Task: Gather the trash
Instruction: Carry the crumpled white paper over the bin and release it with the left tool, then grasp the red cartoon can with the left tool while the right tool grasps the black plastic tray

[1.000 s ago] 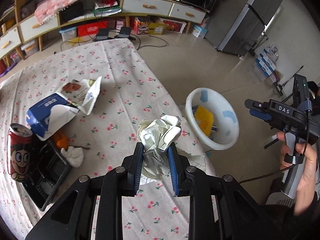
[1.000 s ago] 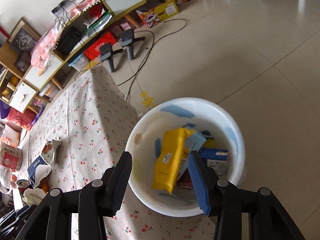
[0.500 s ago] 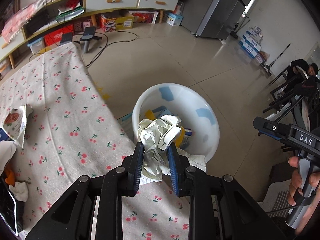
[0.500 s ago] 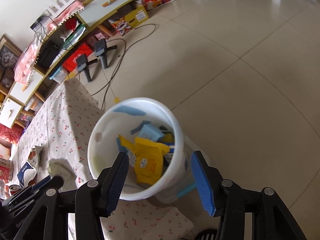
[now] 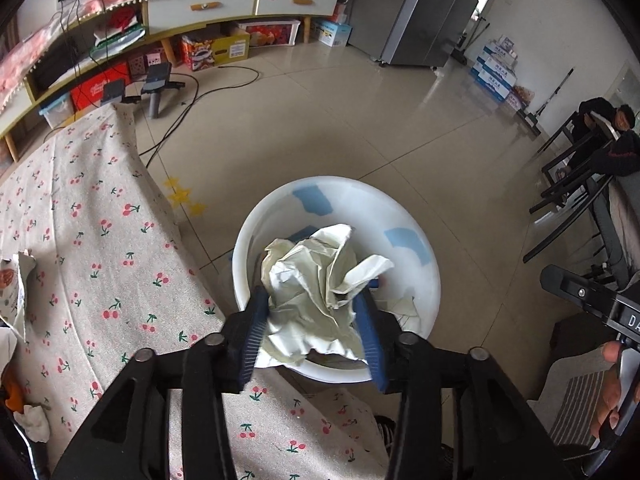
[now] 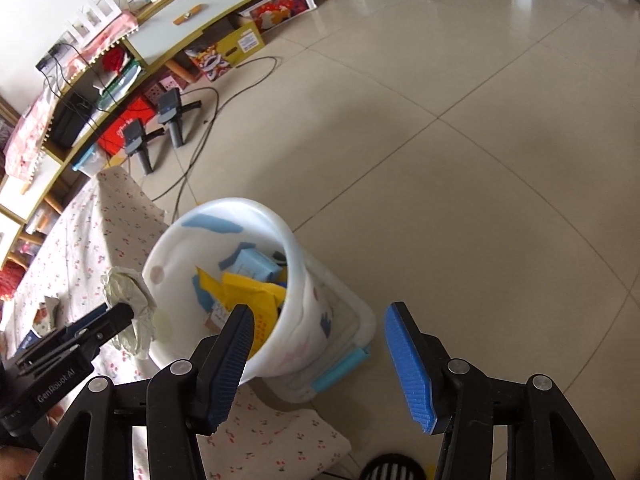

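The left gripper has its jaws opening with one crumpled paper wad still between them at the lower centre of the left wrist view, directly over the one white bin; whether the pads still press on it I cannot tell. The wad is a rough ball with no clear long axis, one twisted flap pointing to the right of the frame. The right gripper has its jaws opening on nothing, low in its frame, the bin just above its left finger, holding one yellow packet and at least one pale blue box.
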Demonstrator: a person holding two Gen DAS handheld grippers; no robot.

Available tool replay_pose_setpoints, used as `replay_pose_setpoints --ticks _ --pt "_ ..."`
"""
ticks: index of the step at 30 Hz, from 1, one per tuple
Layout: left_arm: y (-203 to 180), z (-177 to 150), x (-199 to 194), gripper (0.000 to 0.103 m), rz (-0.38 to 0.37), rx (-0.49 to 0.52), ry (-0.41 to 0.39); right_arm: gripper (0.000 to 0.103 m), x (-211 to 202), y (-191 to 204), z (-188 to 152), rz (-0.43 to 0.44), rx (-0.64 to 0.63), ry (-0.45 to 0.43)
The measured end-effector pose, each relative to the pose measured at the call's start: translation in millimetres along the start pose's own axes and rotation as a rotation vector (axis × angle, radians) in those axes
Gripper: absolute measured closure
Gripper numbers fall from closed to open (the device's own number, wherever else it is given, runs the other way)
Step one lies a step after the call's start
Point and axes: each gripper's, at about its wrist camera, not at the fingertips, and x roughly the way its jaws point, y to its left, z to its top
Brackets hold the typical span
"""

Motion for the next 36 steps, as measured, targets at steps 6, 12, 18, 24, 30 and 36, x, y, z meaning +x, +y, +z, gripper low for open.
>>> replay_pose_setpoints --ticks 6,12,18,24,30,36 --pt "15 -6 -19 0.019 0.047 -0.016 -0.042 0.038 -2 8 -2 -0.007 -0.038 -0.003" --pt "45 -20 -50 0.01 0.078 -0.055 -0.085 0.037 -1 23 -3 -0.003 -0.082 -0.003" --pt "78 -49 -81 0.01 0.136 -0.072 -0.099 0.036 -2 47 -7 0.01 -0.135 -0.007" --pt "114 -79 -111 0.01 0.161 -0.126 -0.102 0.034 1 74 -15 0.007 -0.2 -0.003" --pt "143 -104 -138 0.007 0.18 -0.16 -0.115 0.033 6 104 -24 0.009 -0.244 0.005" --pt "170 -122 -156 0.005 0.208 -0.185 -0.121 0.027 10 143 -36 0.012 -0.308 0.002"
